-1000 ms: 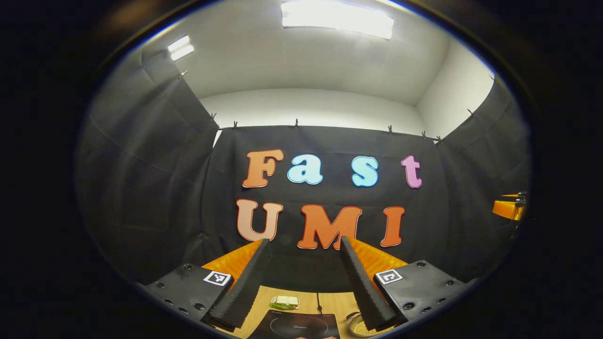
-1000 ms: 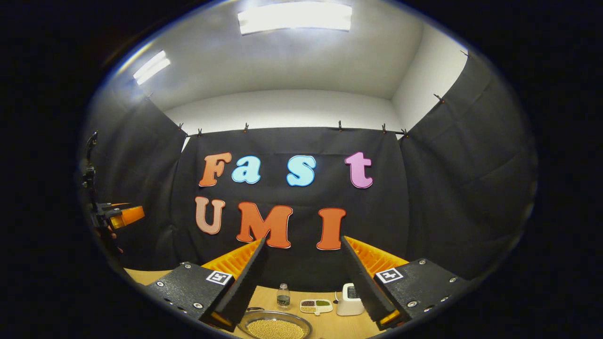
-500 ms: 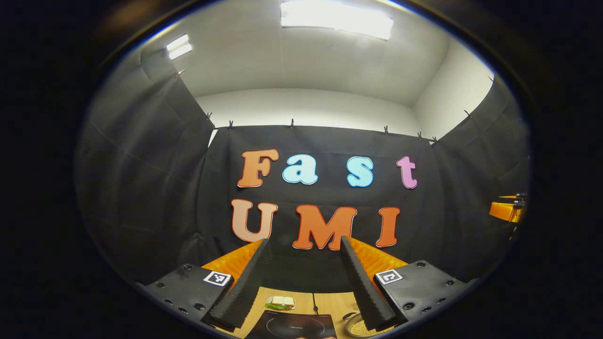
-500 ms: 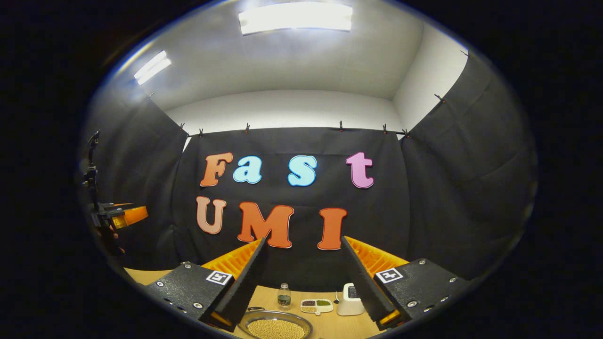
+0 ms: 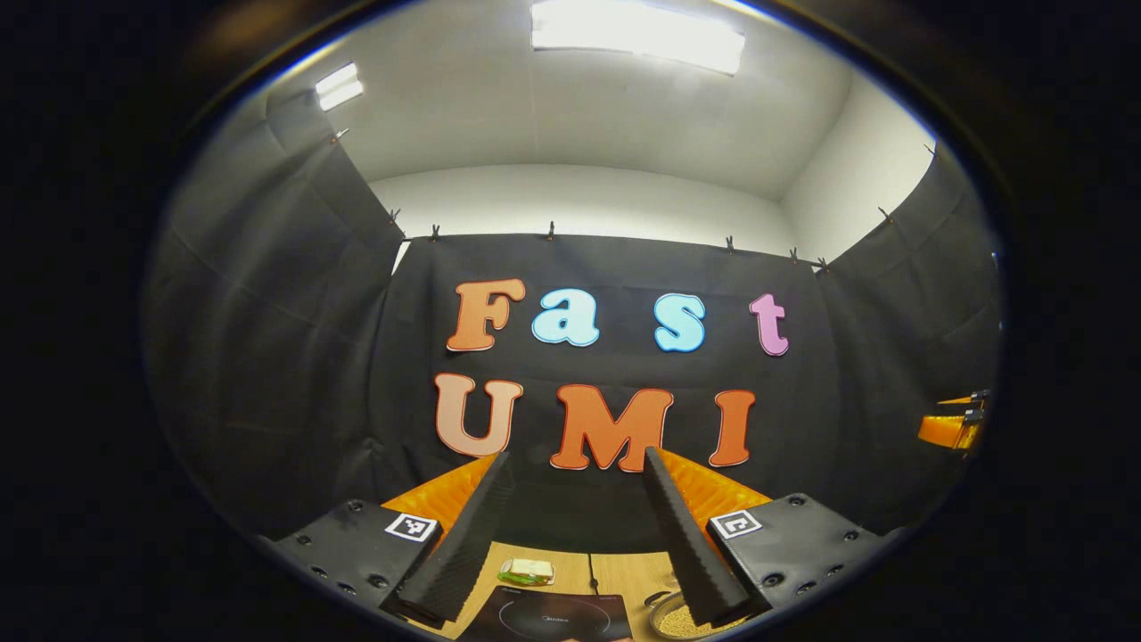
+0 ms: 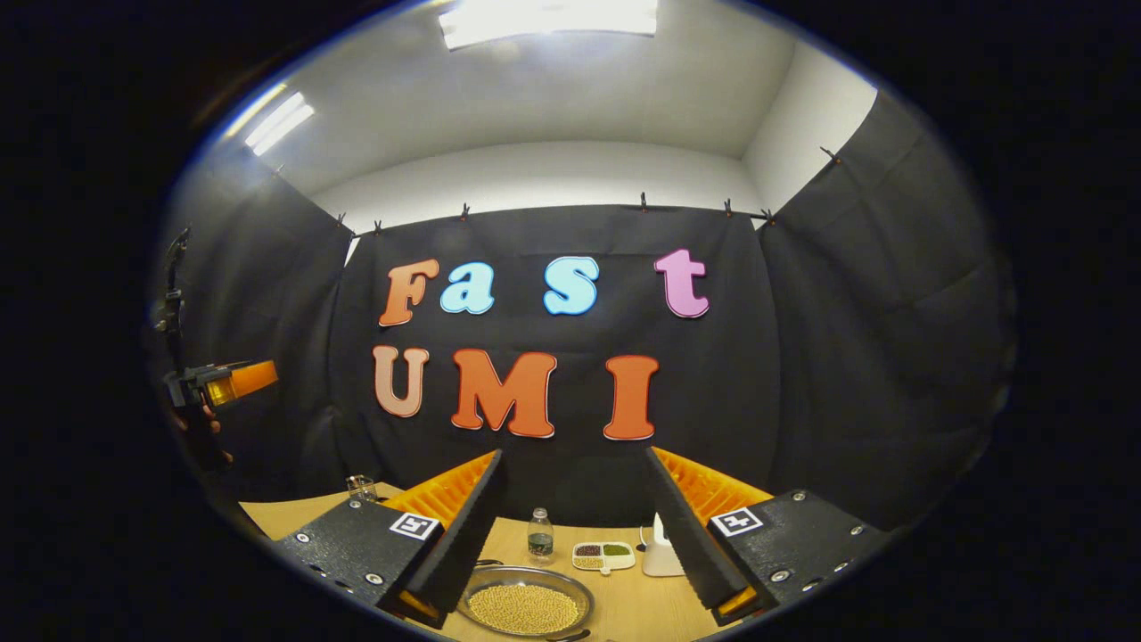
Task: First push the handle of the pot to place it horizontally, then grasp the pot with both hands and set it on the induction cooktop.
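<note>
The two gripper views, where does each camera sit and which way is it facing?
Left gripper view: rides the left gripper, facing the booth wall; its open jaws frame the induction cooktop.
Right gripper view: rides the right gripper, facing the same wall; its open jaws frame the pot of beans.
Shared: the wooden table, the pot, and each shows the other gripper.

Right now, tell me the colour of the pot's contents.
Pale yellow-beige, like small round beans or grains filling the pot. It shows best in the right gripper view.
</note>
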Tool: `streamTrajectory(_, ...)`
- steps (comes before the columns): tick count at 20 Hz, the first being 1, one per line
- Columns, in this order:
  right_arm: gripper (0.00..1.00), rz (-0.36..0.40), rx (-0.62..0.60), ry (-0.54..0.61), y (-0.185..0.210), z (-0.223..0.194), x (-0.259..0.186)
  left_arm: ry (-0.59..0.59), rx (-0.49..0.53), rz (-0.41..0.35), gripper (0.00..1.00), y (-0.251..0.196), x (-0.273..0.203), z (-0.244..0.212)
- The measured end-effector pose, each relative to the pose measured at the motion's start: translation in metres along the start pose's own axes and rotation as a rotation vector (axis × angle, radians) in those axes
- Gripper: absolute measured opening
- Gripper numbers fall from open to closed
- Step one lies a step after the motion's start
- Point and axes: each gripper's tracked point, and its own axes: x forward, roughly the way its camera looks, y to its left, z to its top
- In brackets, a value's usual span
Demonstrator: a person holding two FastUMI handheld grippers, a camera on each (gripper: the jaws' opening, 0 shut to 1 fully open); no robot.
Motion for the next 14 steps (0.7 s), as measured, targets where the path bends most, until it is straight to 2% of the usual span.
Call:
streamTrajectory(6, 0.95, 0.017, -0.005, 0.118, 0.0, -0.05, 0.006, 0.039, 0.008, 0.005, 0.98, -0.003, 0.008, -0.017)
streamTrajectory(11, 0.94, 0.036, 0.038, 0.281, -0.002, -0.119, 0.006, 0.058, 0.021, 0.015, 0.98, -0.005, 0.012, -0.029)
streamTrajectory(14, 0.89, 0.068, 0.089, 0.382, 0.007, -0.154, 0.003, 0.074, 0.016, 0.006, 0.98, -0.009, 0.016, -0.034)
